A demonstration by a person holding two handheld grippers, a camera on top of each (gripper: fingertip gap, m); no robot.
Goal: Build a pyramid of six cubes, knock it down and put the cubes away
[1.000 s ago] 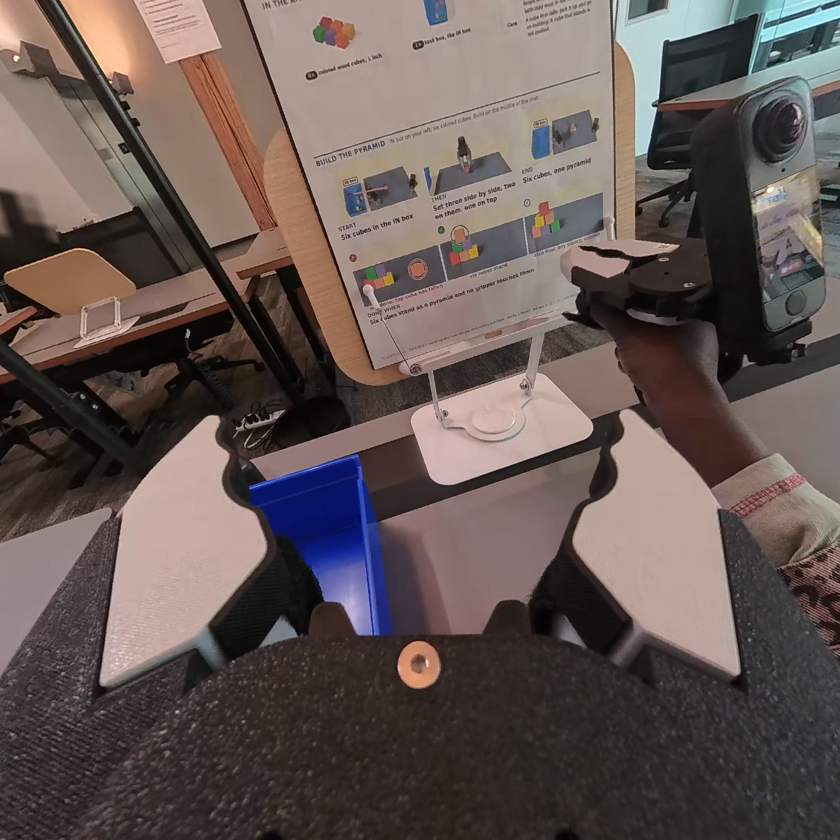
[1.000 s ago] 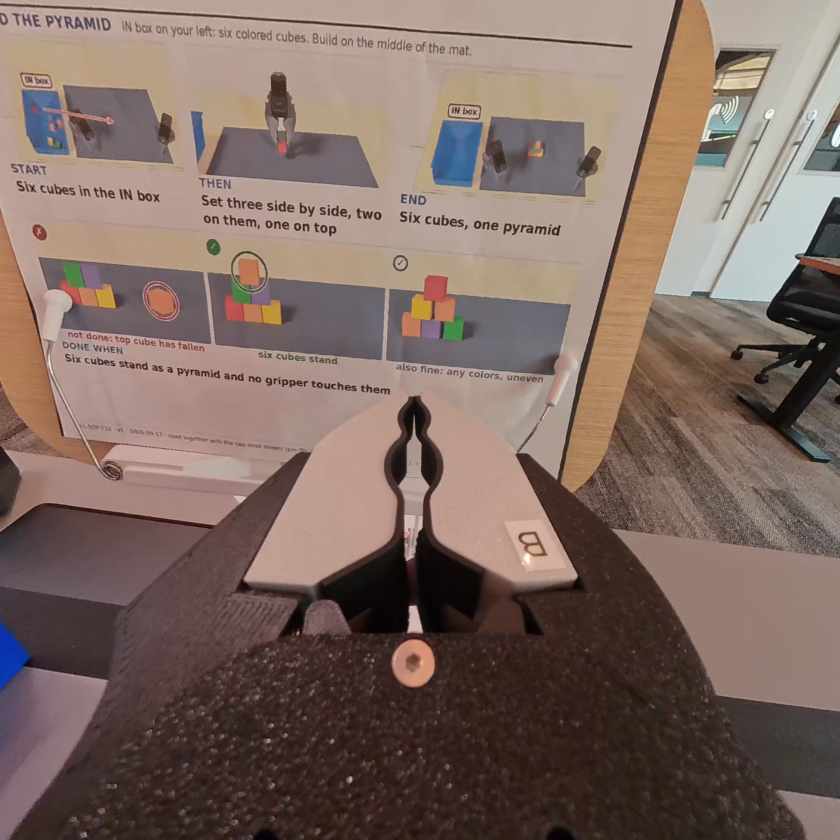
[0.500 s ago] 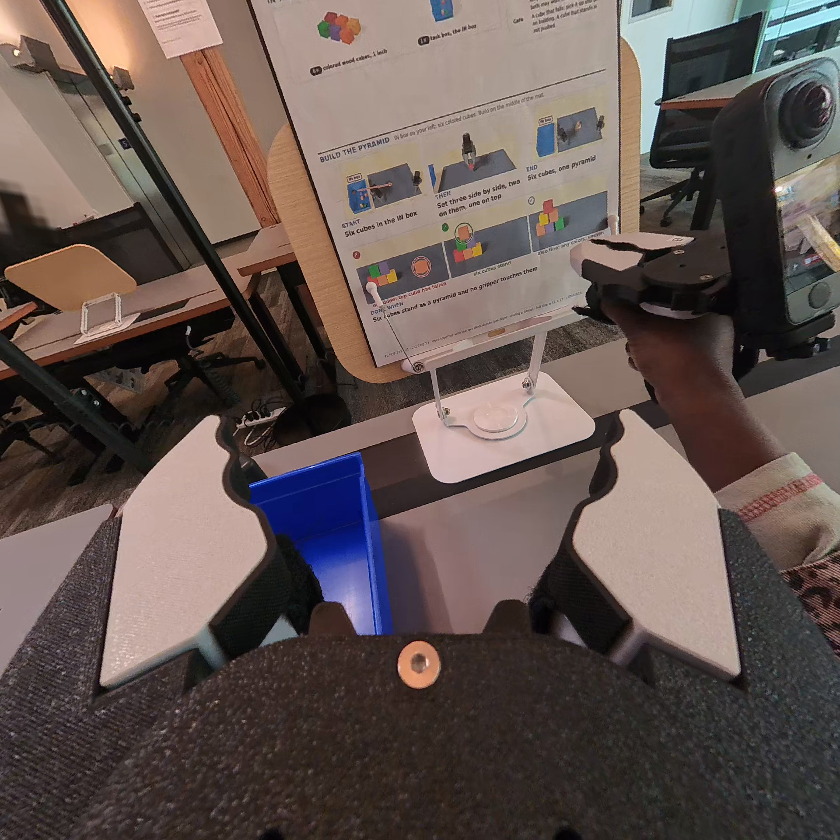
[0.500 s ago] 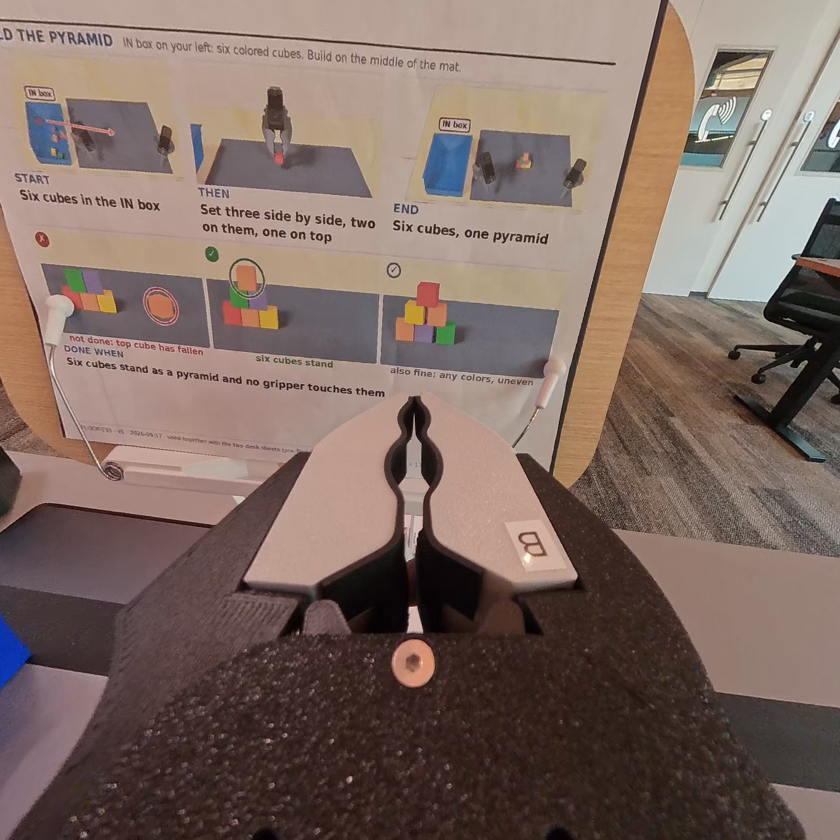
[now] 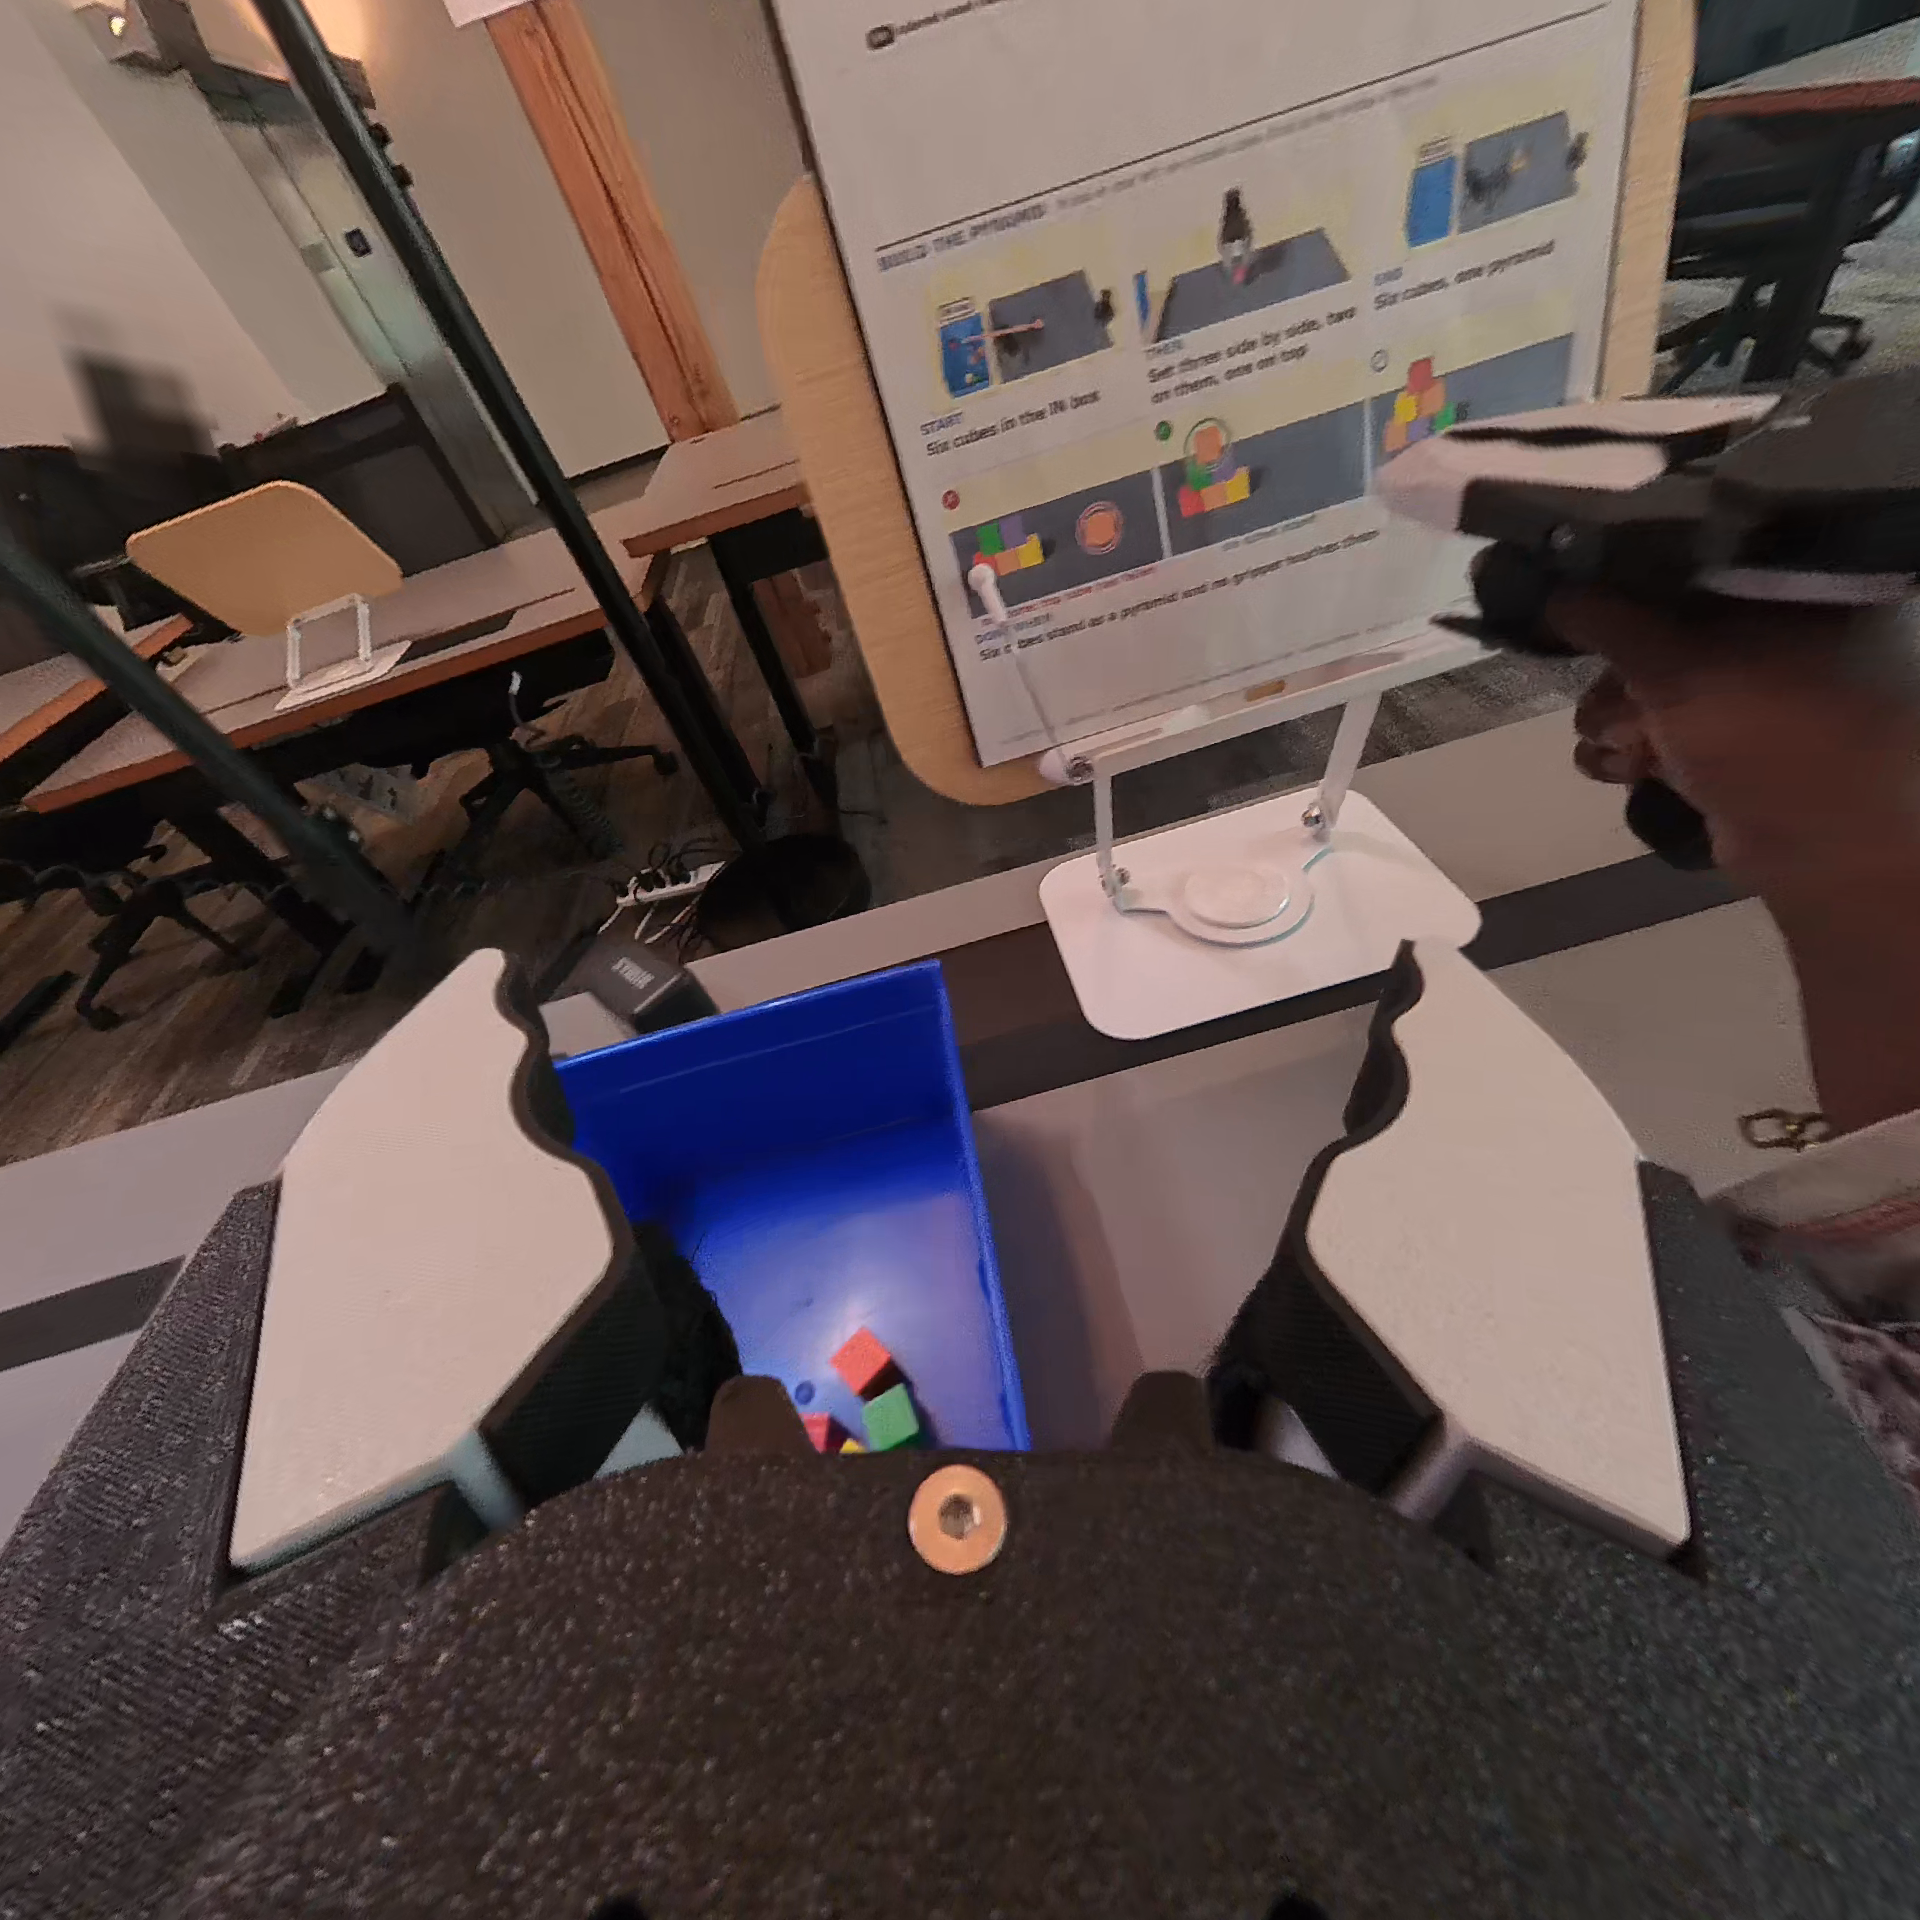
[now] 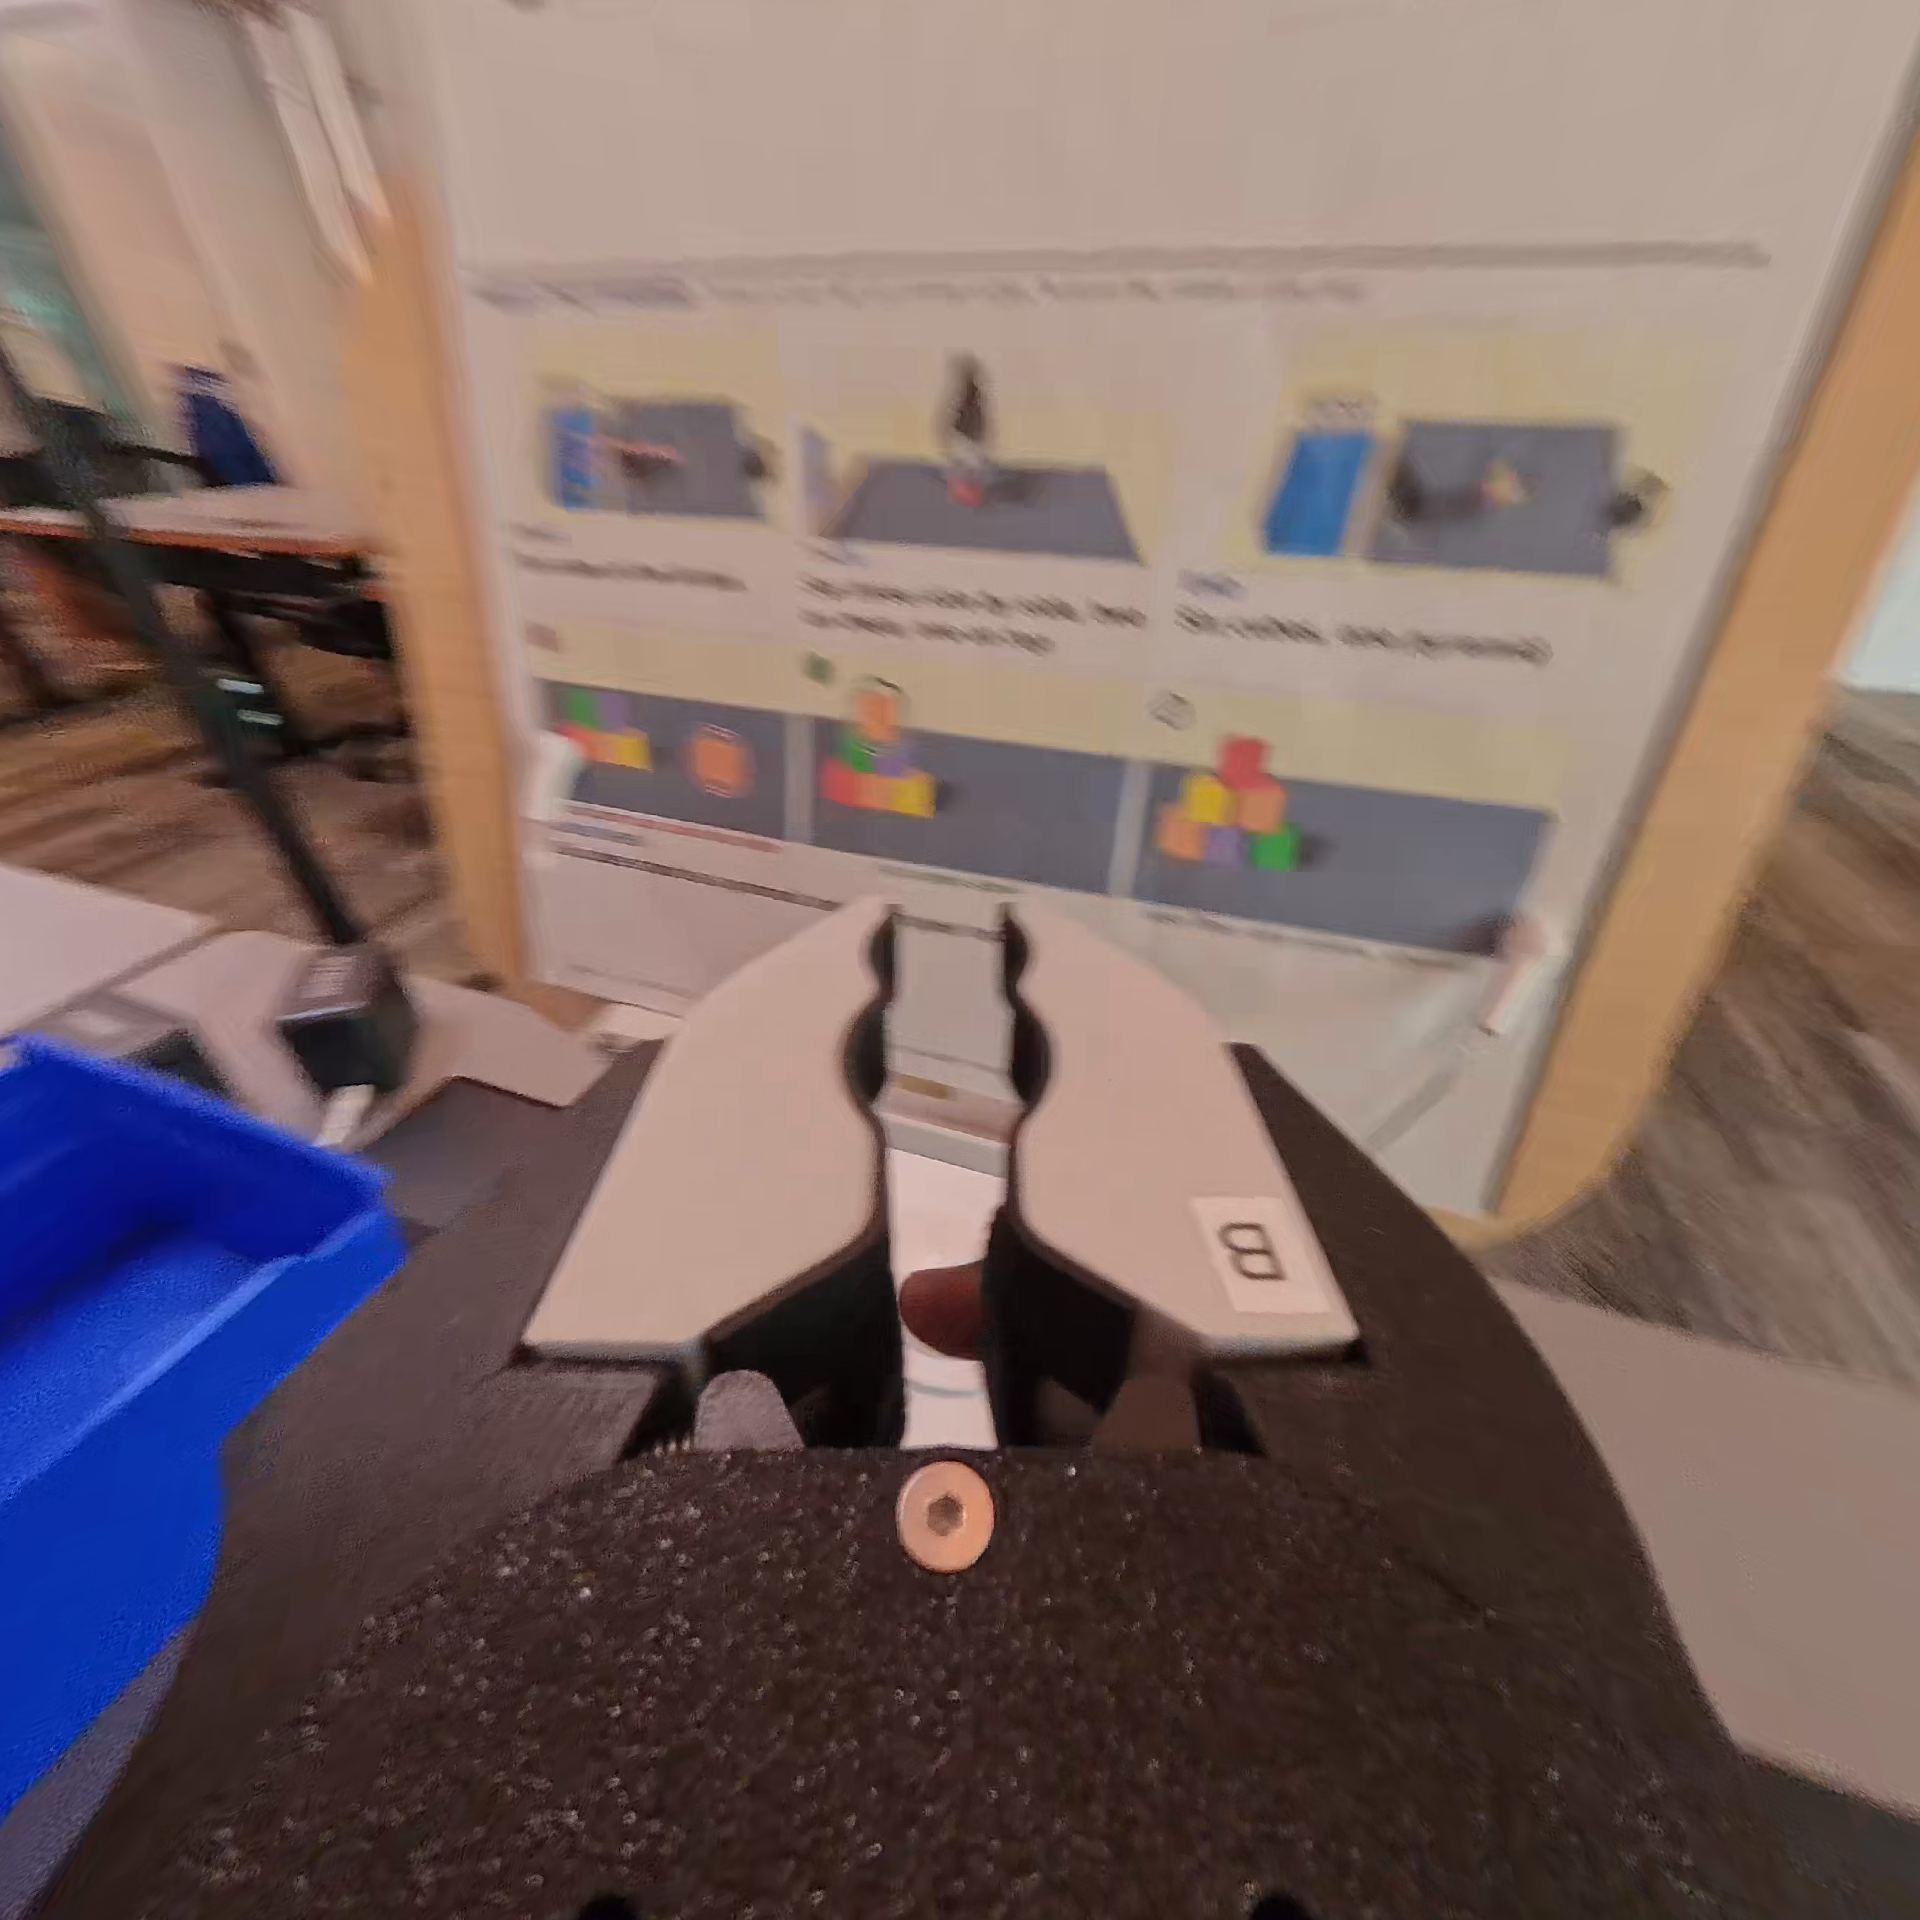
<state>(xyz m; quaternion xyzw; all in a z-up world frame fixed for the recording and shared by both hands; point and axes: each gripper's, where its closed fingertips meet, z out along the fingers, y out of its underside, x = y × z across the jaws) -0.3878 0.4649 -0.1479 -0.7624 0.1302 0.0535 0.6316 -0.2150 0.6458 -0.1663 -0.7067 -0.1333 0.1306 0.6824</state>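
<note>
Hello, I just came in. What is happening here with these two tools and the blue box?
A person holds a hand-held gripper in each hand over a grey table. The left hand-held gripper is wide open and empty, above a blue box where a few coloured cubes lie. The right hand-held gripper is slightly open, holds nothing, and faces an instruction poster. No cube is picked up yet, and no pyramid is in view.

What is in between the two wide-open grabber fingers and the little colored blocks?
Nothing. In the left wrist view, the open left gripper has only bare blue bin floor before the cubes.
</note>
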